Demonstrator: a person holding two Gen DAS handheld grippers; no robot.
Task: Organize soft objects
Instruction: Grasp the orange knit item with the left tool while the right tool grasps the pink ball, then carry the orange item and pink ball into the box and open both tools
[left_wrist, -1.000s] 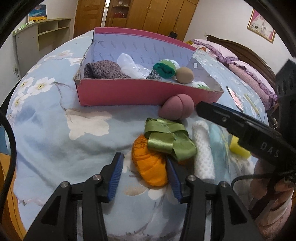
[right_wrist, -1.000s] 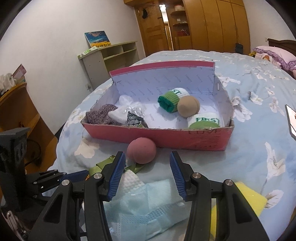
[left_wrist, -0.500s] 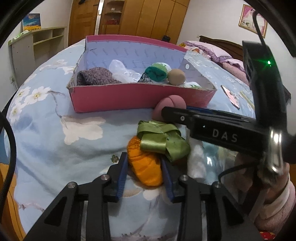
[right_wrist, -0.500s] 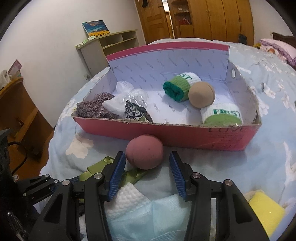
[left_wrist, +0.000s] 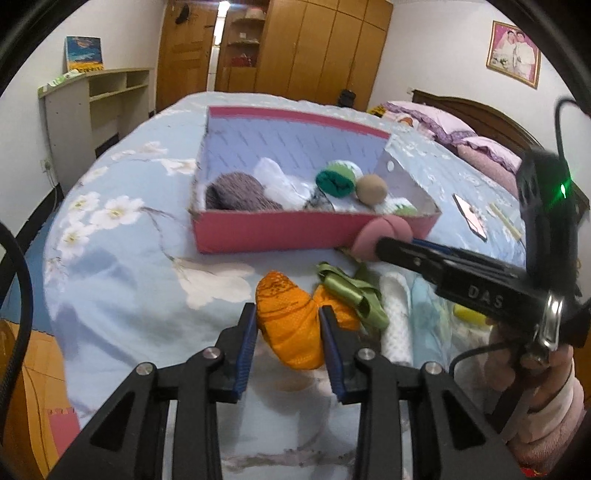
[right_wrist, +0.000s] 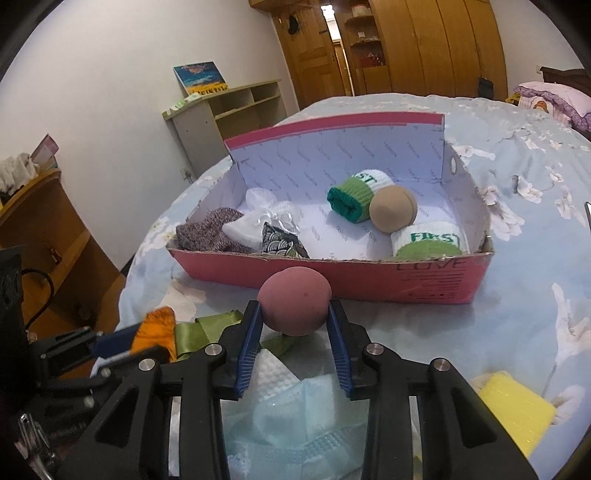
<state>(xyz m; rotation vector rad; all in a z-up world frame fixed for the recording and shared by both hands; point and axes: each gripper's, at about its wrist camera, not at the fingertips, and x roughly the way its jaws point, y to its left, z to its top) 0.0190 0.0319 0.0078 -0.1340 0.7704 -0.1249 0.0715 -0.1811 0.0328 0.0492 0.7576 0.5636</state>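
Squeezing a squashy dusty-pink foam ball (right_wrist: 293, 301) at its widest part, the right gripper (right_wrist: 293, 325) is working just before the pink cardboard box (right_wrist: 369, 280); its jaws have just been closing on it. Nearer than that box, the left gripper (left_wrist: 288, 325) is clenching a limp orange knitted cloth (left_wrist: 286, 325) mid-body.

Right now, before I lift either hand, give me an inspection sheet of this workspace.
Surface: bed with blue floral cover.
Job's things: pink box holds rolled socks, tan ball, knit item, white pouch.
Clutter: green ribbon, white cloth, light blue mask, yellow sponge, phone on the cover.
Grippers: left gripper shut on orange fabric item; right gripper shut on pink ball; both jaws have just been closing.
Cables: black cable by the right hand.
Surroundings: shelf unit, wardrobe.
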